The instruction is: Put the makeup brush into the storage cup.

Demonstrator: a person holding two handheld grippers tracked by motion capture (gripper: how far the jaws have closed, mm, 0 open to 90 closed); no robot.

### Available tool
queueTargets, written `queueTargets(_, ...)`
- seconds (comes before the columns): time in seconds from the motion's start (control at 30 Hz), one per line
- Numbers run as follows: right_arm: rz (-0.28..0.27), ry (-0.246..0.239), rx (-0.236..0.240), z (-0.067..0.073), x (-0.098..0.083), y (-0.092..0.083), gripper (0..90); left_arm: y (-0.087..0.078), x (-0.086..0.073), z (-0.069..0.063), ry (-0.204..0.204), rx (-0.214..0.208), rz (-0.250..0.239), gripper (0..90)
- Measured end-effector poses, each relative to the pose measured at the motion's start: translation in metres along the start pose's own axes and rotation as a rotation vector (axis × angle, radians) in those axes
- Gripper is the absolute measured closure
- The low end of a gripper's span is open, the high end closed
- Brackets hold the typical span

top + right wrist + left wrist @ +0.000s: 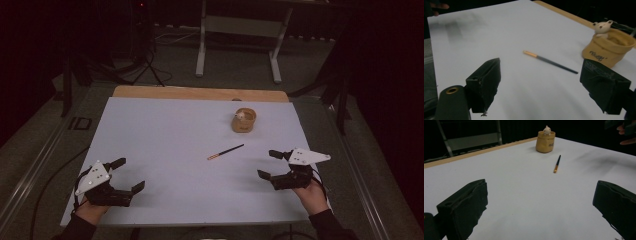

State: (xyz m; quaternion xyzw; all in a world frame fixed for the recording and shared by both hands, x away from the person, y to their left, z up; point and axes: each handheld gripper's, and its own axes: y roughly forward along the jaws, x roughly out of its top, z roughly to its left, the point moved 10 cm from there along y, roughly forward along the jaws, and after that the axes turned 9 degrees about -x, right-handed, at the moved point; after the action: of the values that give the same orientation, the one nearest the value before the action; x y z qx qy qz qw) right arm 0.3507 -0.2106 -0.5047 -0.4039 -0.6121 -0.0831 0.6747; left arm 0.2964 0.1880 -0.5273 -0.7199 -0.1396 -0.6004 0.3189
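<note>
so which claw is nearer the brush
The right claw: the brush lies right of the table's middle, just up and left of it. The left claw sits across the table.

Wide bare sheet lies between the left gripper (124,175) and the right gripper (270,164), both with jaws spread and empty. Only the brush (225,152) lies mid-table, well apart from both; the tan pot (243,121) stands farther back, right of centre.
</note>
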Motion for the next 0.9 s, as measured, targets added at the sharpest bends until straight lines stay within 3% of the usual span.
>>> queueTargets(0.17, 0.023, -0.023, 0.002, -0.011, 0.006, 0.001, 17.0, 0.0, 0.0, 0.0, 0.002, -0.001, -0.001, 0.4)
queueTargets(0.3, 0.092, -0.044, 0.023, -0.018, 0.001, 0.01, 17.0, 0.0, 0.0, 0.0, 0.002, -0.001, 0.0, 0.4)
queueTargets(0.6, 0.202, -0.086, 0.111, -0.019, -0.013, 0.03, 16.4, 0.0, 0.0, -0.001, 0.008, -0.003, 0.004, 0.4)
queueTargets(0.9, 0.285, -0.09, 0.168, -0.021, -0.024, 0.05, 16.4, 0.001, 0.0, -0.002, 0.004, -0.013, 0.006, 0.4)
